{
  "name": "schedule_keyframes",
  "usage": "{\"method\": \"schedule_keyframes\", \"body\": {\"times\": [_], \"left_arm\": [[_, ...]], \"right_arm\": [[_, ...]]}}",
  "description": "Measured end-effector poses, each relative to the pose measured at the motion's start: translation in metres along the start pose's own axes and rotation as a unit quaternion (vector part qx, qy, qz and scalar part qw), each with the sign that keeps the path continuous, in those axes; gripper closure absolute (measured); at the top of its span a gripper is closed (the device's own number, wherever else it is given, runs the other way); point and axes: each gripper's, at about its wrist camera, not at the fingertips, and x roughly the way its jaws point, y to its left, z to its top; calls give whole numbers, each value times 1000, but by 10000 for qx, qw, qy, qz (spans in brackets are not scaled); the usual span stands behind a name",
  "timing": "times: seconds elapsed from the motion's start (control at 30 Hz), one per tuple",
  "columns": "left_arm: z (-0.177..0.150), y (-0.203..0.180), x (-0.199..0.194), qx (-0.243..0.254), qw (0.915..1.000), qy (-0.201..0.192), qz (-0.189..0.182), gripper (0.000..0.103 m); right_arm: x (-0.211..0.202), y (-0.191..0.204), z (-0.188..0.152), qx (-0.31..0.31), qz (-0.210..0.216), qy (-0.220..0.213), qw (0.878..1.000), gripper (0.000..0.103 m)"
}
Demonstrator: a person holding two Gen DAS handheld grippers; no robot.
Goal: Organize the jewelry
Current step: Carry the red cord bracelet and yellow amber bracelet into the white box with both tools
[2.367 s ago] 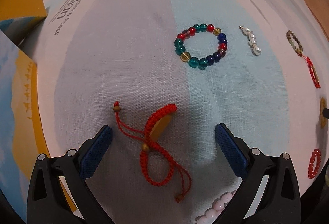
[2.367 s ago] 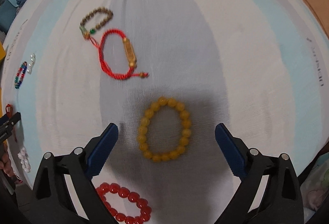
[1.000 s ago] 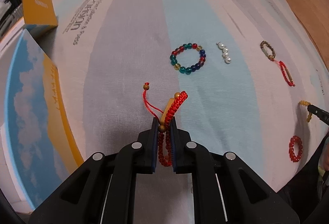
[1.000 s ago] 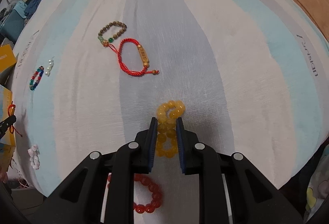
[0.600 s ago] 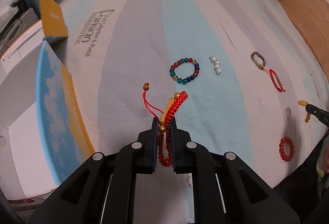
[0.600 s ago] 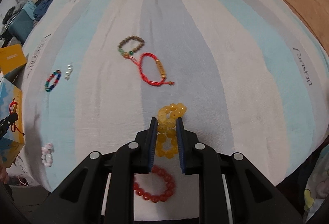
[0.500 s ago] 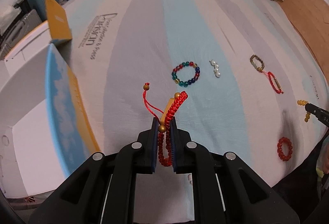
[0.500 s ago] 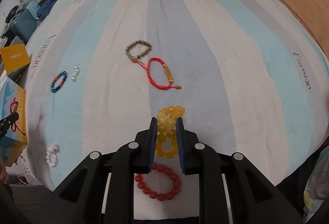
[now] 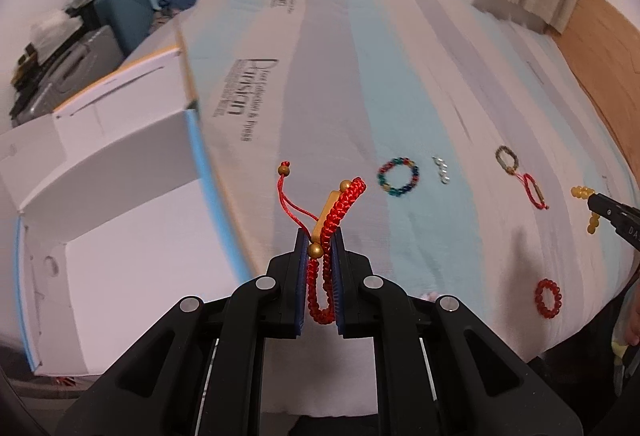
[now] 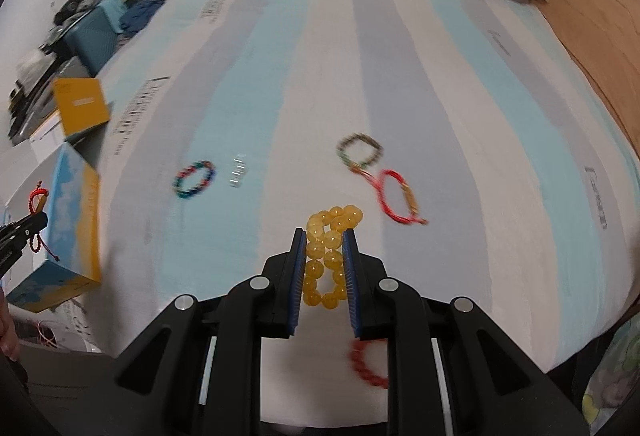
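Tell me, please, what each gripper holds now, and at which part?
Left gripper: red braided bracelet, pinched across its folded middle. Right gripper: yellow bead bracelet, squeezed flat across its loop.

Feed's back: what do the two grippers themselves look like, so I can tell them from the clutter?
Both match: the left gripper and right gripper have glossy black plastic frames with round silver screw heads and flat blue ribbed pads lining the jaws. No cables or sleeves show. White lettering marks the right gripper's side, partly cut off.

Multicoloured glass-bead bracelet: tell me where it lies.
In the left wrist view, the multicoloured glass-bead bracelet lies flat on the striped bedsheet, right of centre, just left of the small pearl string.
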Motion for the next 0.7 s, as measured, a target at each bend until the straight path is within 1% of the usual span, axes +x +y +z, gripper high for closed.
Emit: {"method": "schedule_keyframes", "body": {"times": [0.17,0.33,0.5,0.7], "left_arm": [[-6,41,-16,-250,9995,-51,168,93],[-14,95,-34,-620,9974,-91,360,93],[-25,145,-50,-909,9942,-117,565,93],[-47,204,-51,-1348,9877,113,787,93]], "right_arm": [[-12,55,8,-355,229,-139,9990,86],[-22,128,14,-814,489,-217,9952,86],[-34,212,15,-1327,905,-263,9867,86],[-27,300,7,-1789,1273,-91,9756,86]]}}
